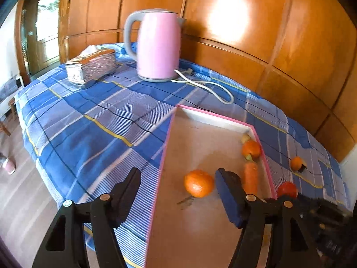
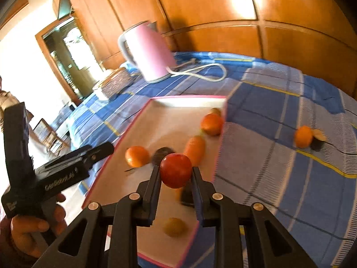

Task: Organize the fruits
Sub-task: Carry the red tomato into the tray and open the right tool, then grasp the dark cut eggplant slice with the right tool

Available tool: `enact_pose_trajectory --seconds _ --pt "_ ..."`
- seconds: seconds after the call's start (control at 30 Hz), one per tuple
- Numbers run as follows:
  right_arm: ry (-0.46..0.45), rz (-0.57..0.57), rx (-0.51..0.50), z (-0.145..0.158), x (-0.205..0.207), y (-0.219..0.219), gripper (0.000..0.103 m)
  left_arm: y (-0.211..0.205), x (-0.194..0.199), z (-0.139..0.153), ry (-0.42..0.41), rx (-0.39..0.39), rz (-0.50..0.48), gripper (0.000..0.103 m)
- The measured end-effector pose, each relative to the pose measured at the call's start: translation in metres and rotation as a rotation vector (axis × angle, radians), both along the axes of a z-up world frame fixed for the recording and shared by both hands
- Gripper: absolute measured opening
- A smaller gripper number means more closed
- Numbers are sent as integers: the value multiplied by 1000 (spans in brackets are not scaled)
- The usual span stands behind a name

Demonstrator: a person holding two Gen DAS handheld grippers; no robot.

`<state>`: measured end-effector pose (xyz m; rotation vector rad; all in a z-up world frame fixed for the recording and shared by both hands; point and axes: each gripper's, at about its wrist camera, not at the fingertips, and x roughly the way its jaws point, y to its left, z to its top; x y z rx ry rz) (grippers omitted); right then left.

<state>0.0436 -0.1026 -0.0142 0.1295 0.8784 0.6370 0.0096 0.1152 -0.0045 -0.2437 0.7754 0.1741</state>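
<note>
Carrying a red tomato [image 2: 175,170] clamped between its jaws over the pink-rimmed tray [image 2: 142,109], the right gripper [image 2: 175,179] is adding to two oranges [image 2: 136,156], a carrot [image 2: 196,149] and small pieces already inside; the left gripper [image 1: 178,192] is hovering empty, jaws apart, above the tray; one orange [image 2: 303,136] is waiting on the blue cloth [image 2: 279,111] beyond the tray's right rim.

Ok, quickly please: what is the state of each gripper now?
Left gripper: open, holding nothing, an orange between its fingers.
Right gripper: closed on a red fruit.
</note>
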Motion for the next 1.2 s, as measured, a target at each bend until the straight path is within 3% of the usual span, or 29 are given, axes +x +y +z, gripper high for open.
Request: enact_pose_trajectory --seconds 0.2,0.4,0.77,1.2 --pt "59 31 -3 -14 6 19 32 6 0 -3 10 -6 16 69" --pt "45 -13 21 -13 0 5 38 -3 0 -4 12 -10 -28 69" --pt "23 -234 21 -13 4 -61 38 -32 -1 4 4 1 -133 69" --pt "11 -473 -92 -30 27 -148 35 -67 9 1 27 29 -237 69"
